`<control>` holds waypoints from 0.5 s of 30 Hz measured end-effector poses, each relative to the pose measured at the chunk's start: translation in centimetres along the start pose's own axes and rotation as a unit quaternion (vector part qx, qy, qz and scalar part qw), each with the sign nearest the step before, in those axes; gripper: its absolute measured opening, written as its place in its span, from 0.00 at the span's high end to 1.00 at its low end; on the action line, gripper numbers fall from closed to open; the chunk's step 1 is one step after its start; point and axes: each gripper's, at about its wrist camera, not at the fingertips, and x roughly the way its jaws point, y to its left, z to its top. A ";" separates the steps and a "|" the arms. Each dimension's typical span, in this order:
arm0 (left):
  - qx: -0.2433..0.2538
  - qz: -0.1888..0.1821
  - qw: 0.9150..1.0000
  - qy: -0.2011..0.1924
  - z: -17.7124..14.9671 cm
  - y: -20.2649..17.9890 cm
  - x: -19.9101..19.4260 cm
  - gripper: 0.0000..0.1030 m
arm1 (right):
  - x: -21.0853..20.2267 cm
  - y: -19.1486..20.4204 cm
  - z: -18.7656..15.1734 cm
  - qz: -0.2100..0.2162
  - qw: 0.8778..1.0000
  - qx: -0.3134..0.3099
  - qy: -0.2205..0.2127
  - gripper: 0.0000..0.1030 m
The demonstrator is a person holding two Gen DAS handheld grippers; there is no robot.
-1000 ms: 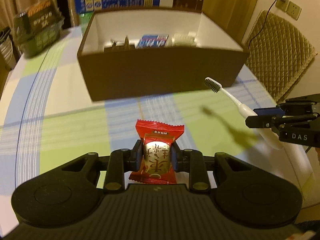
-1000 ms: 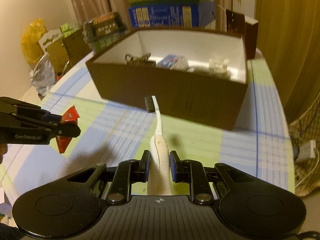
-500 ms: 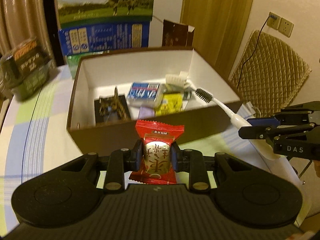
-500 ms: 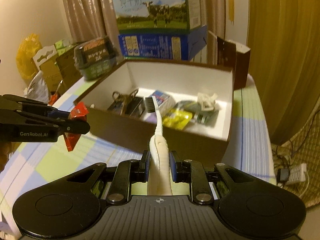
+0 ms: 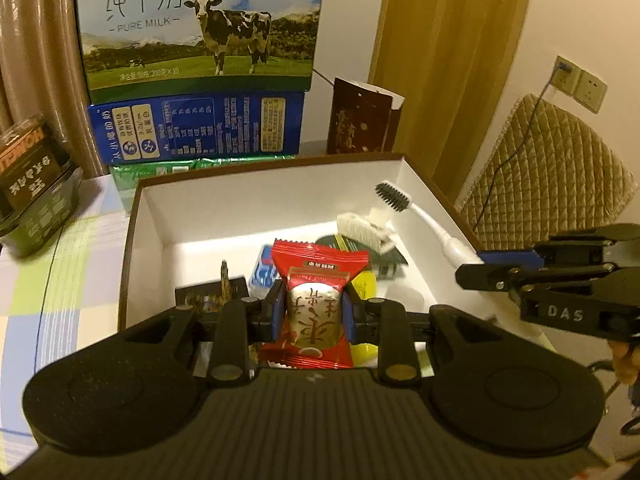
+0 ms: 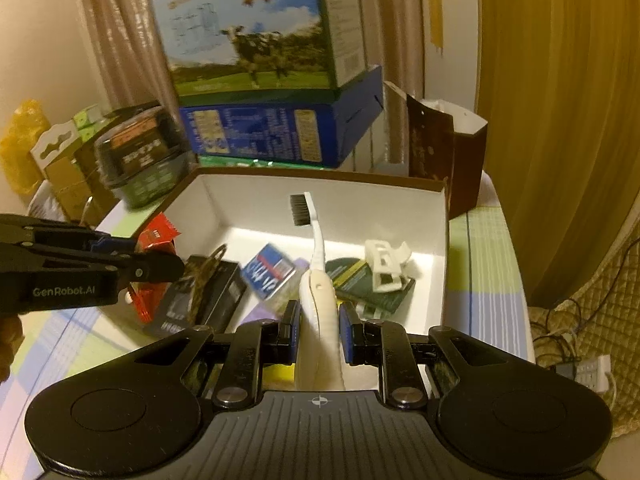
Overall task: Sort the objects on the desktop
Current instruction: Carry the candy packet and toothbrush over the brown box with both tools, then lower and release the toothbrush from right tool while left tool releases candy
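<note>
My left gripper (image 5: 313, 316) has its jaws clamped on a red-wrapped candy (image 5: 316, 308), the blue pads pressing the white middle of the wrapper from both sides while the crimped red ends stick out above and below them; the candy hangs over the near part of the brown box (image 5: 132, 240), above its white interior. From the right wrist view I see that same candy (image 6: 154, 240) held at the box's left wall. My right gripper (image 6: 319, 330) is closed on a white toothbrush (image 6: 316, 264), gripping the thick handle between the pads; the shaft runs forward from the jaws and the dark bristle head points up and away, over the middle of the box. In the left wrist view the toothbrush (image 5: 416, 216) slants in from the right side of the box, its head near the far right corner. Lying on the box floor I can make out a white hair claw clip (image 6: 386, 266), a dark green packet (image 6: 360, 284) under it, a blue-and-white packet (image 6: 270, 270), a black pack (image 6: 200, 292) and a bit of yellow wrapper (image 5: 366, 286). Behind the box stand a Pure Milk carton (image 5: 200, 24) on a blue carton (image 5: 196, 128), and a dark brown paper bag (image 5: 362, 120); the tablecloth (image 5: 60, 280) is checked in green, blue and white.
</note>
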 end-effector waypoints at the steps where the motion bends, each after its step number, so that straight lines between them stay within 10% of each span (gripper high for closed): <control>1: -0.003 0.000 1.000 0.002 0.4 0.1 0.5 0.77 | 0.7 -0.1 0.4 -0.003 1.000 0.001 0.003 0.83; 15: -0.011 0.010 0.999 0.053 2.2 2.0 7.8 0.77 | 8.3 -1.6 2.1 -0.023 0.998 -0.001 0.062 0.83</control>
